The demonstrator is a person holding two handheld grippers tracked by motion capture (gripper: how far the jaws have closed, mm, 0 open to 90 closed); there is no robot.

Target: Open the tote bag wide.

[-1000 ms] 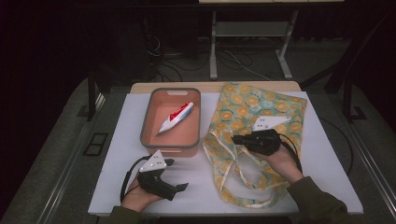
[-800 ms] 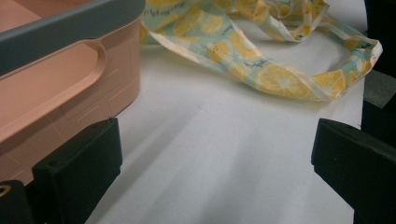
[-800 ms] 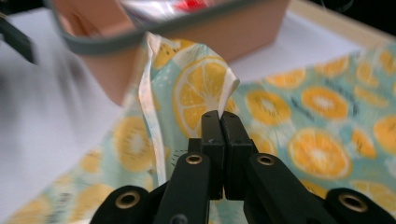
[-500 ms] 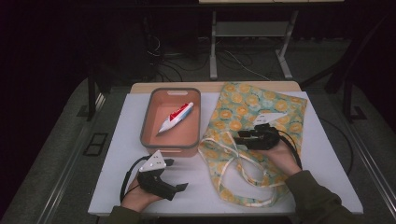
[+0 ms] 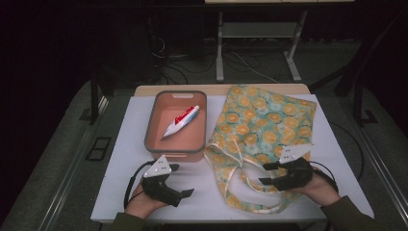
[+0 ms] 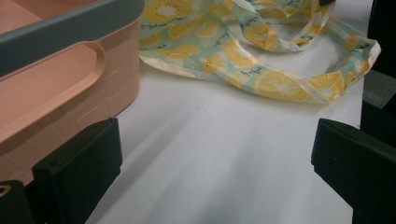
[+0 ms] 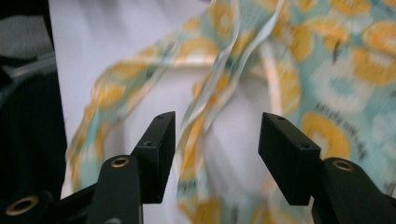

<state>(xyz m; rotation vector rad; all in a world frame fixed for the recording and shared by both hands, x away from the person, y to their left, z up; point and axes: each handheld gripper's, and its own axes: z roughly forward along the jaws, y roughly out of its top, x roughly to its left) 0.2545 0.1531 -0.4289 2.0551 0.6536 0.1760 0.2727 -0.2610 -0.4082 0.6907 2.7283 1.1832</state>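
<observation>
Both tongs lie on the near half of the white table [image 5: 125, 144], one per hand: the left gripper [image 5: 185, 194], jaws spread and empty, rests by the near-left edge just before the tub; the right gripper [image 5: 263, 173], near the right corner, has just been opening its jaws, which stand apart astride a strap with no grip on it. One lemon-print tote bag [image 5: 262, 120] lies flat across the right half, its two handle loops [image 5: 250, 187] trailing toward the near edge; likely light, limp cloth, best pinched at a strap or hem. One salmon tub [image 5: 177, 149], grey-rimmed, sits mid-table. One red-and-white tube [image 5: 180, 120] lies inside it.
</observation>
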